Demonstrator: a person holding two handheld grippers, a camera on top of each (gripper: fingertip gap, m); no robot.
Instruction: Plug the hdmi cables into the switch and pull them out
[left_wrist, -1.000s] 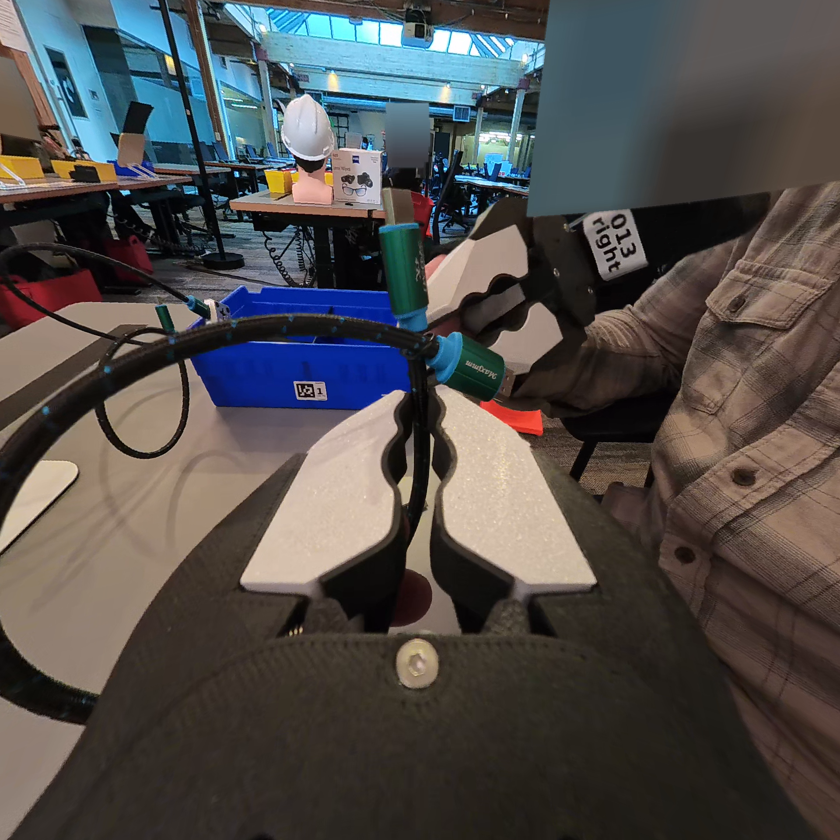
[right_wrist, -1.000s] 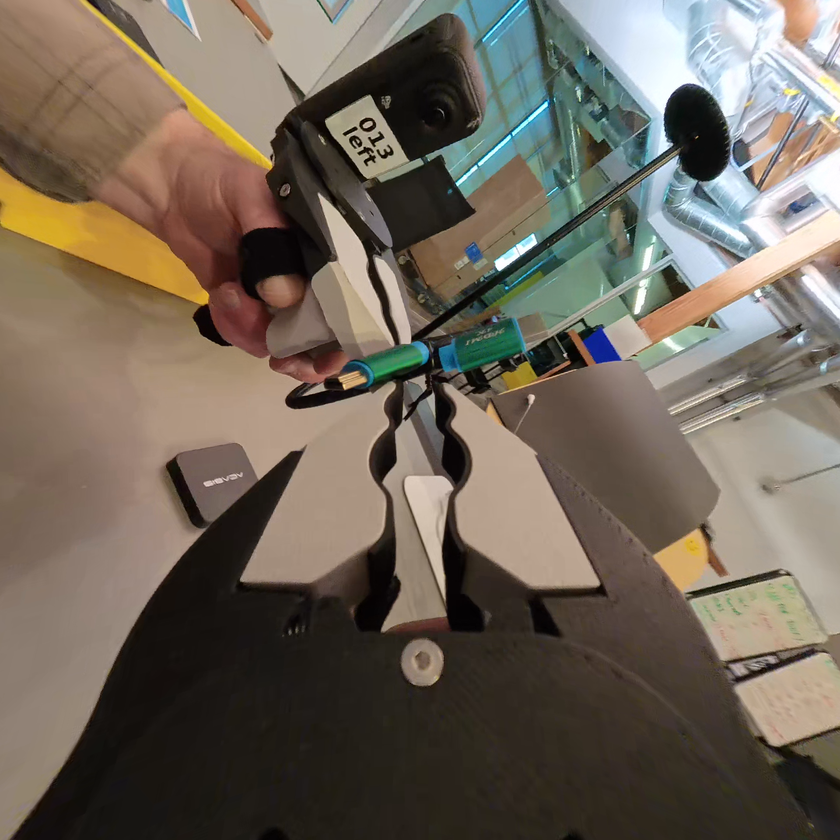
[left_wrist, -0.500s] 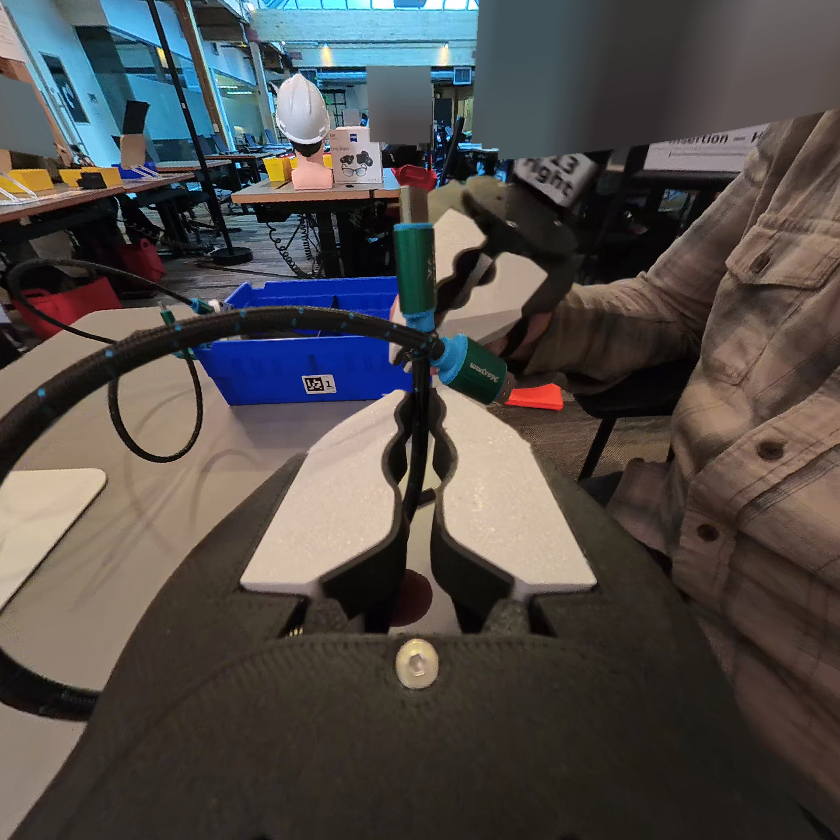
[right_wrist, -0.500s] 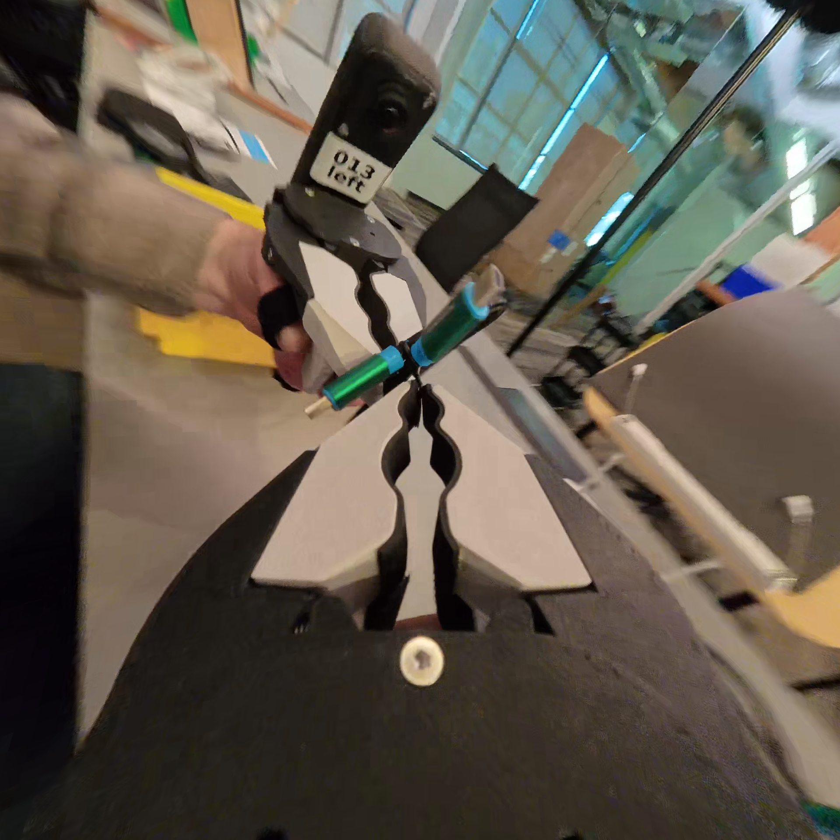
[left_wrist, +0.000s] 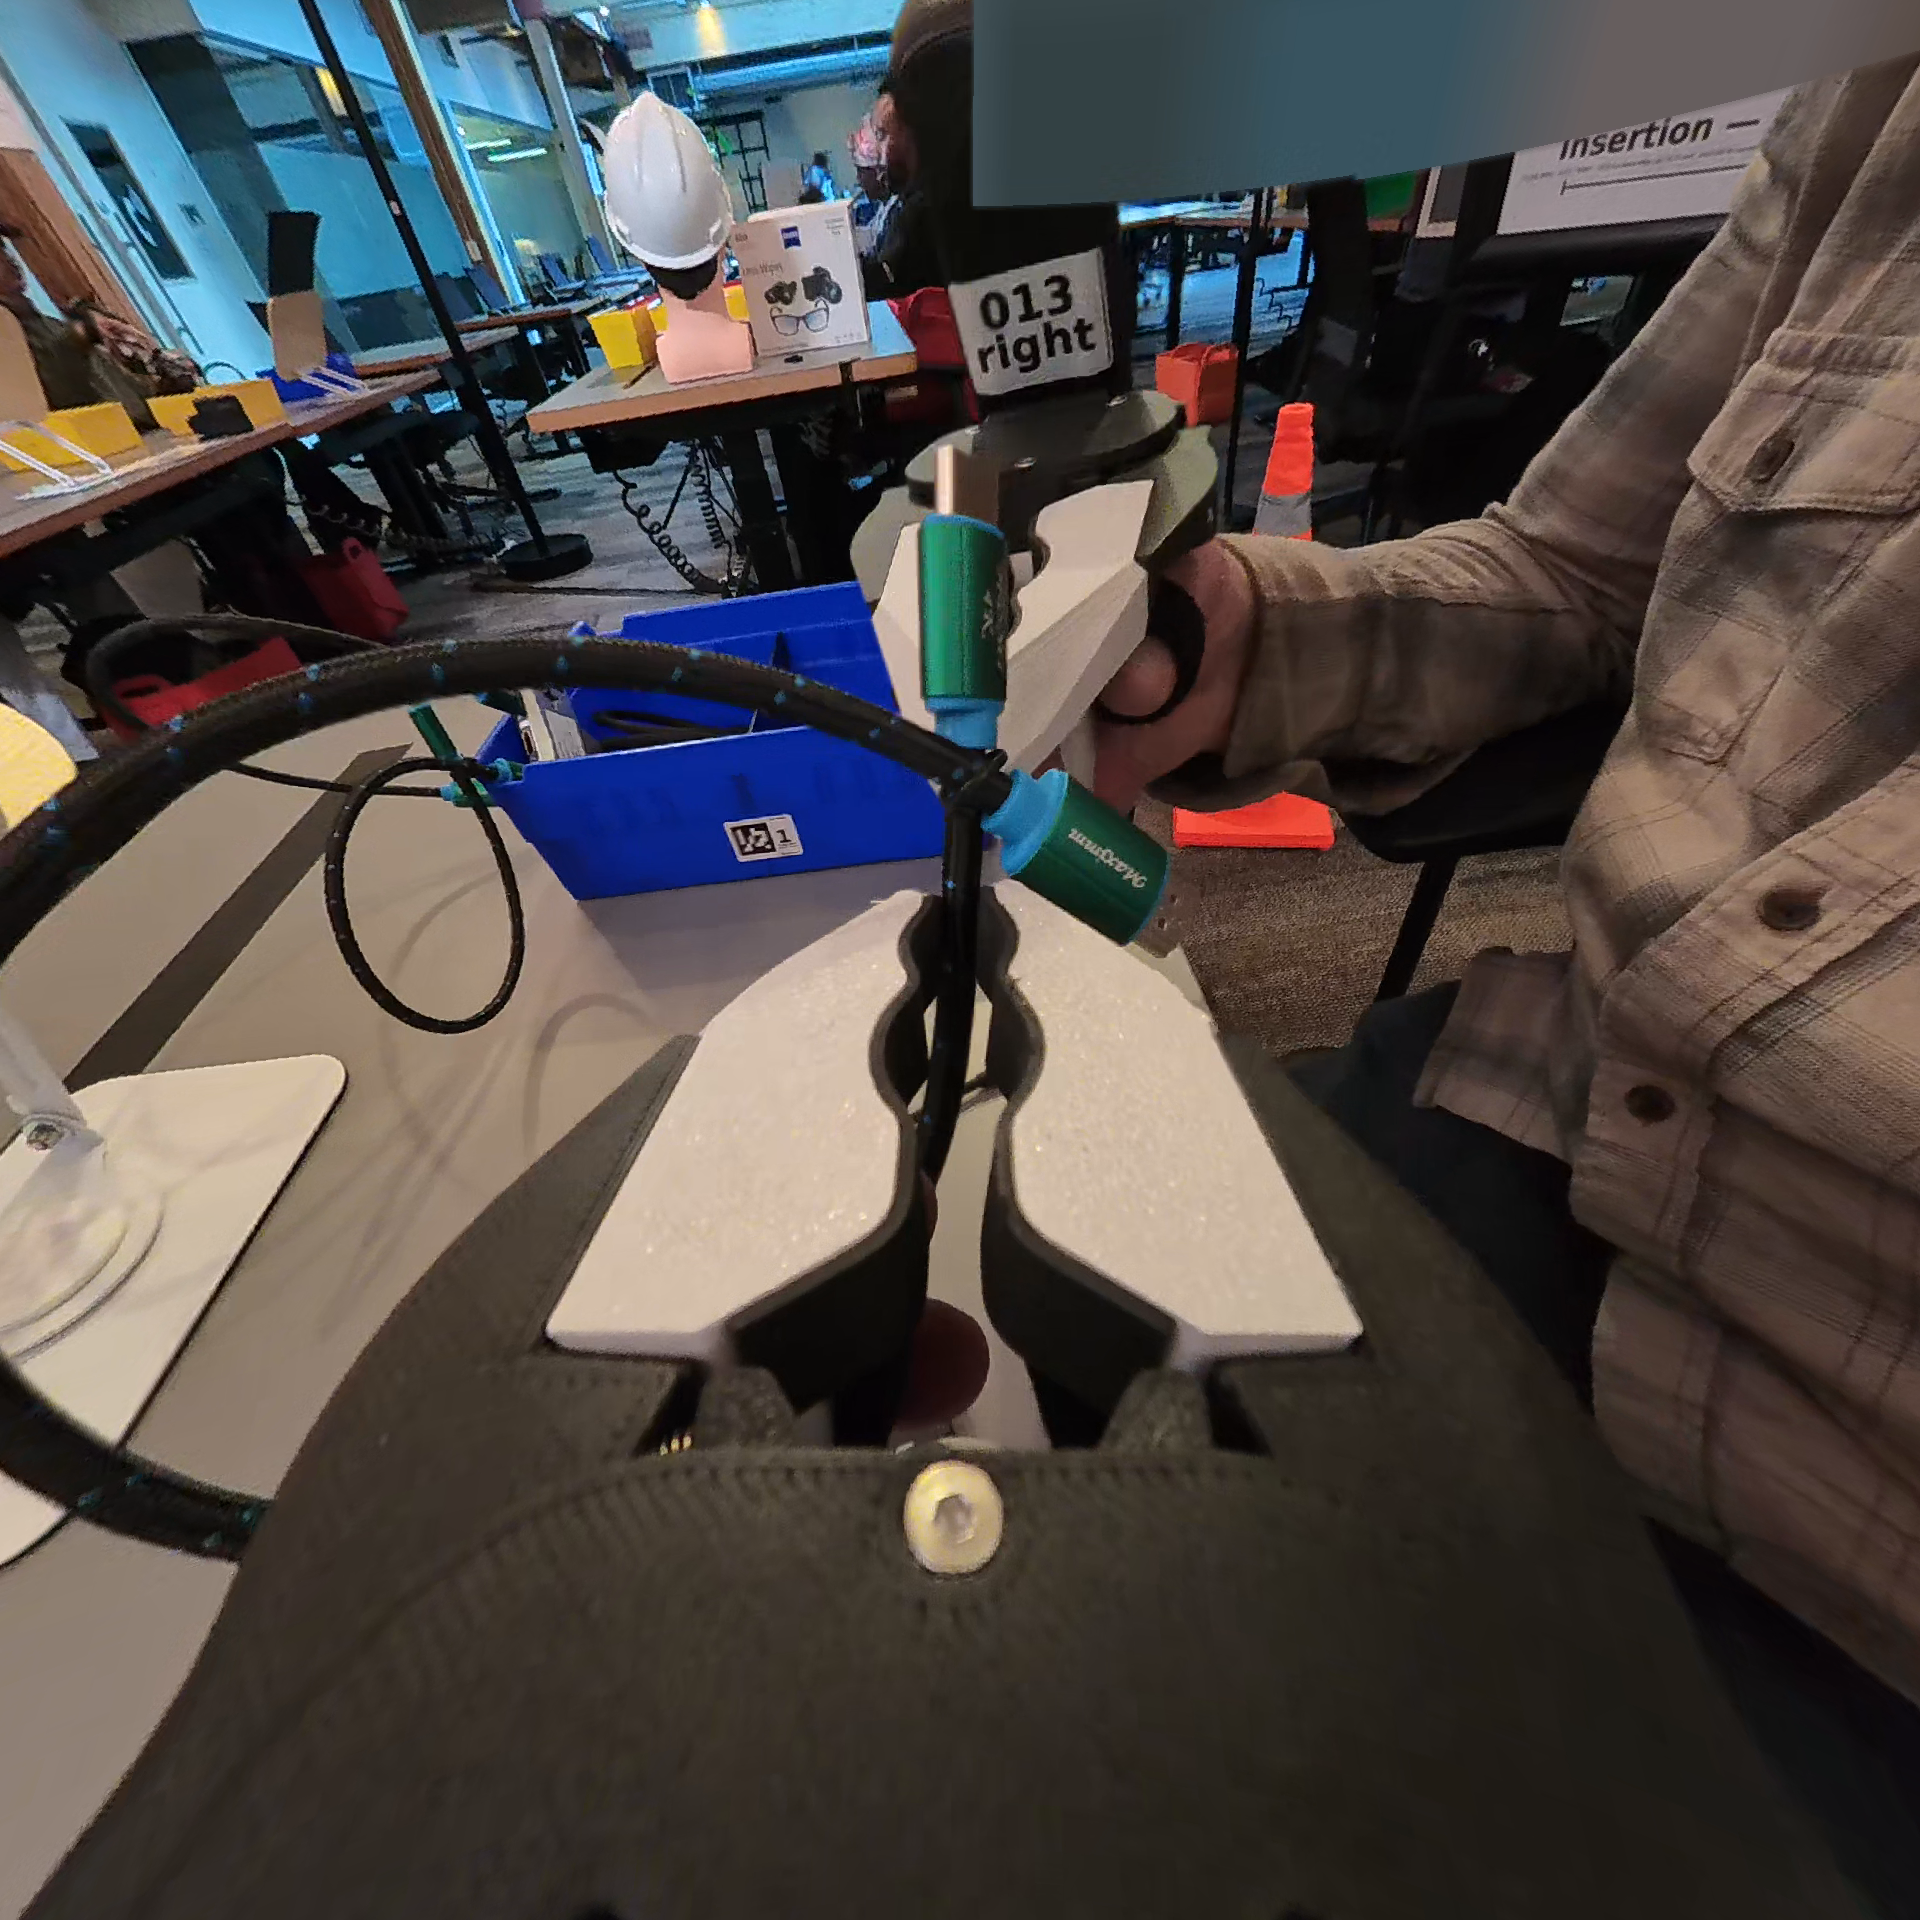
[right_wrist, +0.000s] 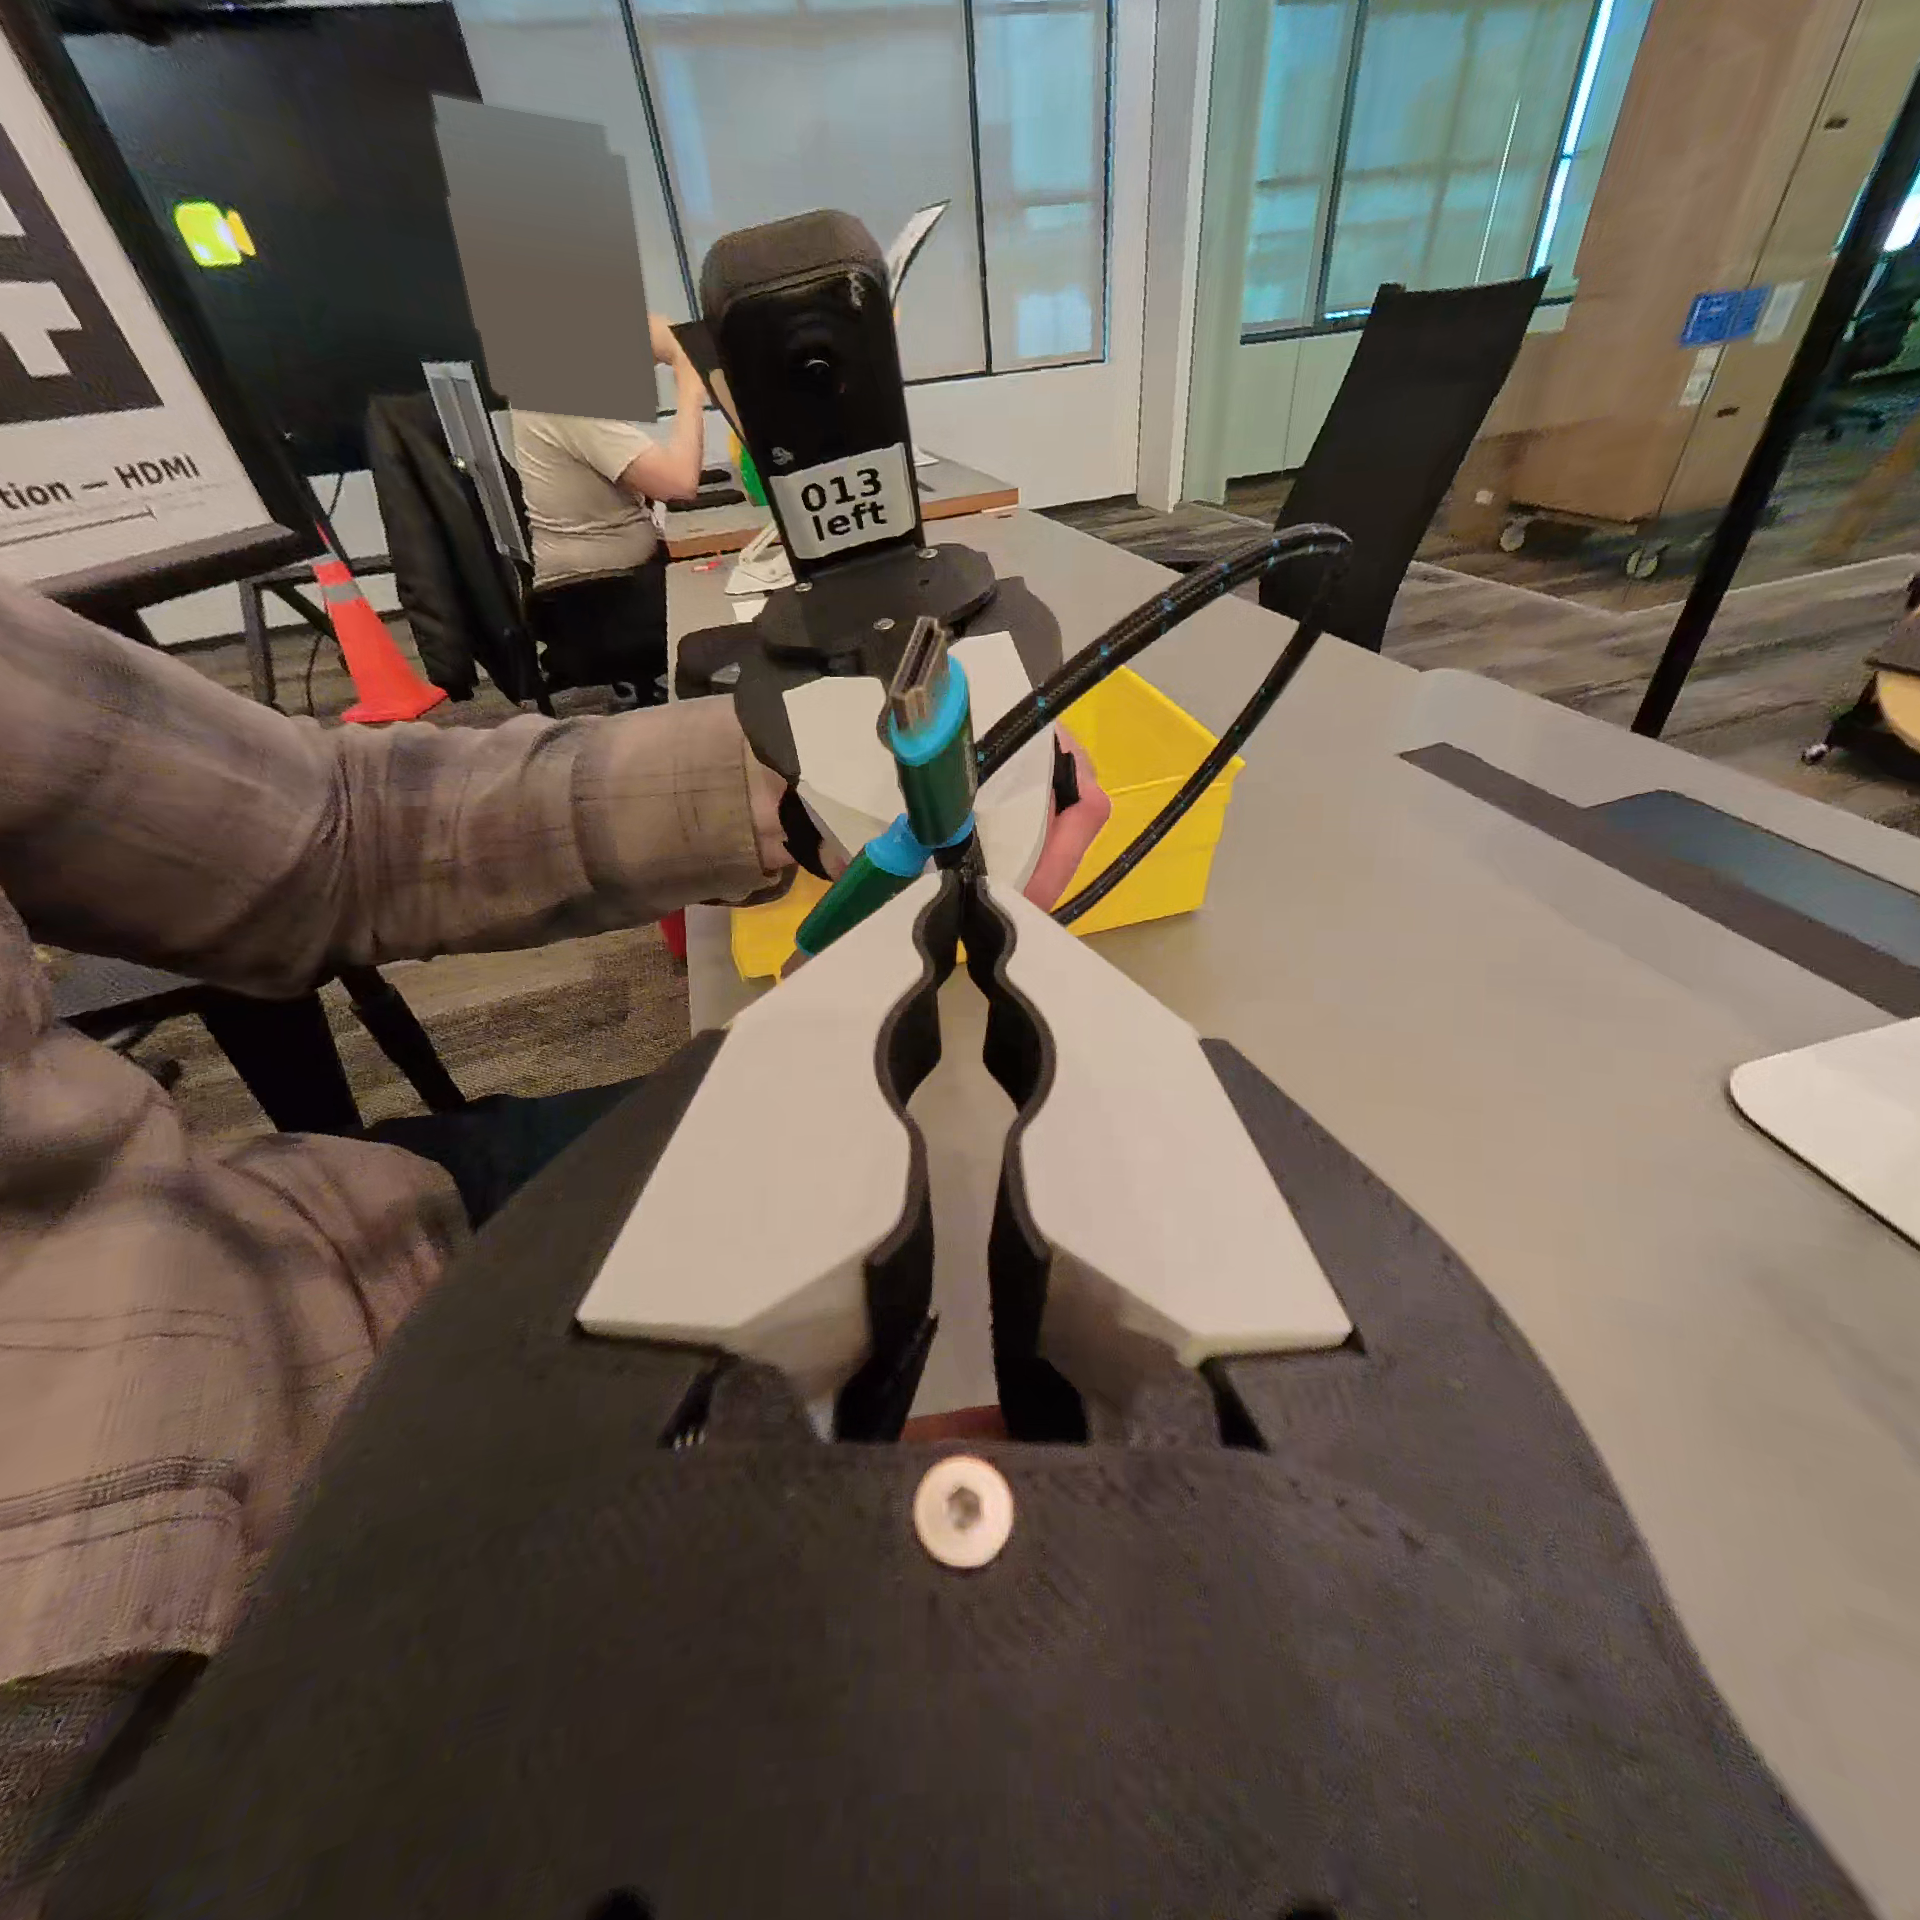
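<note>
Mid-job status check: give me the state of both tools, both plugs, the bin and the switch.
left tool: shut on the HDMI cable.
right tool: shut, tips pinching the HDMI cable beside the plugs.
upright plug: unplugged, metal end bare, pointing up.
tilted plug: unplugged, angled downward.
blue bin: open-topped, cables inside.
switch: not in view.

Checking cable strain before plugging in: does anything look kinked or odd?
Yes. The braided HDMI cable is bent sharply just below its two green plugs, where the left gripper and right gripper both pinch it.
</note>
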